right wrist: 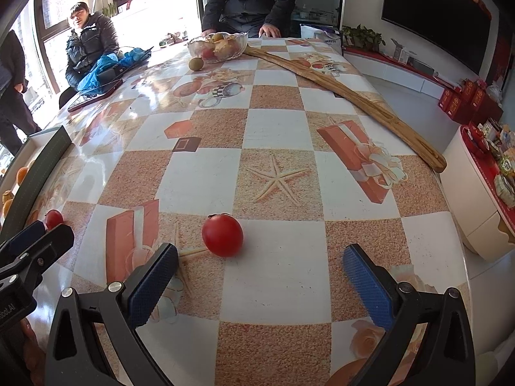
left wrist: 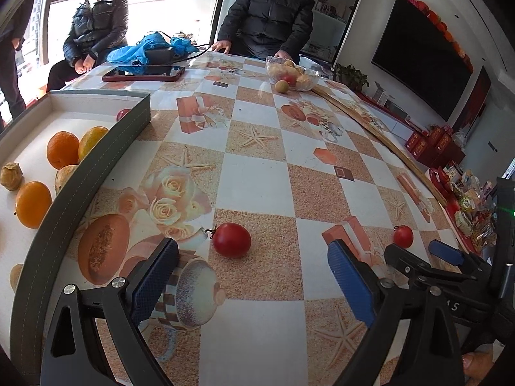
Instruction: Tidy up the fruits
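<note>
With both my left gripper [left wrist: 252, 284] and right gripper [right wrist: 259, 284] spread wide and empty, each red fruit [left wrist: 231, 240] [right wrist: 222, 236] sits loose on the slick surface [right wrist: 276, 128] ahead, and a glancing finger could roll it away.

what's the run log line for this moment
left gripper: open, empty | right gripper: open, empty | two round red fruits: on table, ungrasped | grey-walled tray: holds oranges

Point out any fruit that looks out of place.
Two red fruits lie loose on the table, outside the tray that holds the oranges. A greenish fruit sits beside the glass bowl, not in it.
</note>
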